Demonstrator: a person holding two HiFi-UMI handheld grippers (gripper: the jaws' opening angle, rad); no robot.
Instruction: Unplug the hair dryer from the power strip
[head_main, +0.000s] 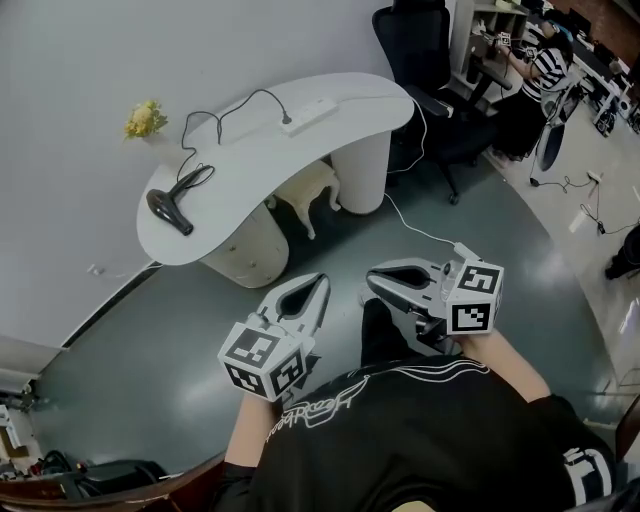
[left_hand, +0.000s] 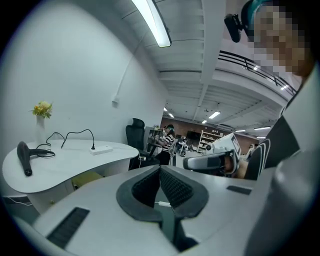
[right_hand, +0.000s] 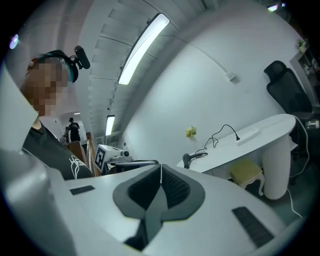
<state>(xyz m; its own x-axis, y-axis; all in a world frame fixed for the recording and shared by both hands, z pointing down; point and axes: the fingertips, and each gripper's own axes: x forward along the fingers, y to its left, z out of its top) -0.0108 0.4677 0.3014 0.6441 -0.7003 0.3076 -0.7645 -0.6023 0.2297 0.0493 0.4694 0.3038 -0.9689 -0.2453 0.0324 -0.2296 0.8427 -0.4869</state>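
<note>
Curved desk (head_main: 255, 165), hair dryer (head_main: 172, 207) diagonal

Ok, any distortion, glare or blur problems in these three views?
Head view: sharp, evenly lit, hair dryer clear on the white table. Left gripper view: strong fisheye bending, dark corners, ceiling light blown out. Right gripper view: same fisheye, scene tilted.

Curved white table (head_main: 250, 175), hair dryer (head_main: 175, 205), power strip (head_main: 308, 115), flower vase (head_main: 146, 122)
</note>
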